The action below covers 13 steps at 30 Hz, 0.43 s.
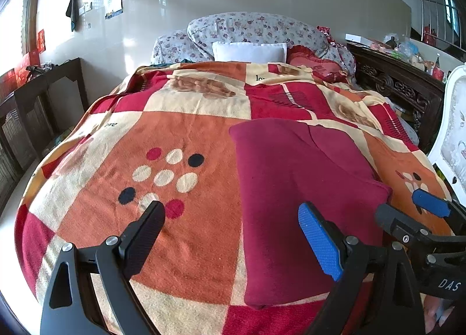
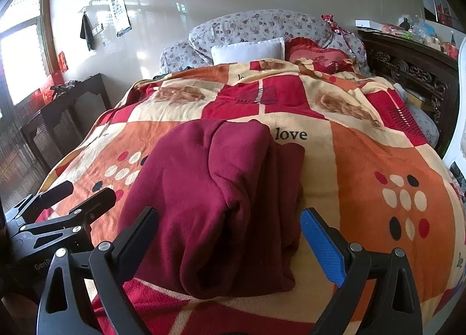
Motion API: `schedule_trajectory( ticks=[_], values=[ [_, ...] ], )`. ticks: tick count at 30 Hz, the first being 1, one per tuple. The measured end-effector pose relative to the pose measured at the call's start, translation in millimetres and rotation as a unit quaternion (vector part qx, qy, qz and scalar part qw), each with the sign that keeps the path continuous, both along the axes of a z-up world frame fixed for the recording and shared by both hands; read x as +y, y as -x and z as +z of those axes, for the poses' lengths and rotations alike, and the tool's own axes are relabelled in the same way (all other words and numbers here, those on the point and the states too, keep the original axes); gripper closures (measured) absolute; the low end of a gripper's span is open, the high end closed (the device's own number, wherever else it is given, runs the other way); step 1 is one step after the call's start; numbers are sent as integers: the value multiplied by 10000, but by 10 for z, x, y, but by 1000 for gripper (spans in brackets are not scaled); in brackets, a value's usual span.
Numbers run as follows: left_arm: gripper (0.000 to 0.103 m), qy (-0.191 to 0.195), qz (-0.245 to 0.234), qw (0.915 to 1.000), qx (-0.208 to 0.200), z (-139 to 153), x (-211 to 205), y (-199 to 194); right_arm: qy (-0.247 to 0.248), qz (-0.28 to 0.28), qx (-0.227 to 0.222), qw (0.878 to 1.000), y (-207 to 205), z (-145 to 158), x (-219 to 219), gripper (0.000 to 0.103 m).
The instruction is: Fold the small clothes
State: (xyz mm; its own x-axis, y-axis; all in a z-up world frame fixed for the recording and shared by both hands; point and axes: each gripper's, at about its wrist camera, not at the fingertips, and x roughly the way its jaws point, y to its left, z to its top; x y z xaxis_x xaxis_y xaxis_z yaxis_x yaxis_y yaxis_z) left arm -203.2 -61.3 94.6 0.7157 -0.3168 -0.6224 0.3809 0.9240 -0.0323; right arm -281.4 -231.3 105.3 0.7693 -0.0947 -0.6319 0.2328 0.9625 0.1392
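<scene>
A dark red garment [image 1: 305,183] lies folded into a long block on the checked blanket [image 1: 180,137]. In the right wrist view the garment [image 2: 215,189] shows a thick rolled fold at its near end. My left gripper [image 1: 233,221] hovers open over the blanket, its blue finger above the garment's left edge and its black finger over bare blanket. Just above the garment's near end, my right gripper [image 2: 230,227] stands open with nothing pressed between its pads. Each view catches the other gripper at its edge: the right gripper [image 1: 407,209] and the left gripper [image 2: 78,193].
White, floral and red pillows [image 1: 250,52] are piled at the head of the bed. A dark wooden table [image 1: 43,96] stands along the left side. On the right are a carved dark cabinet [image 1: 402,87] with clutter on top and a white chair [image 1: 454,137].
</scene>
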Motion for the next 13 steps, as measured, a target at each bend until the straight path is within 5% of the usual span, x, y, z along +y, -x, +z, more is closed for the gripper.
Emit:
schedule_trajectory(
  ticks=[13],
  values=[
    [11, -49, -81, 9999, -86, -28, -51, 2, -85, -30, 54, 9999, -2, -52, -99, 2]
  ],
)
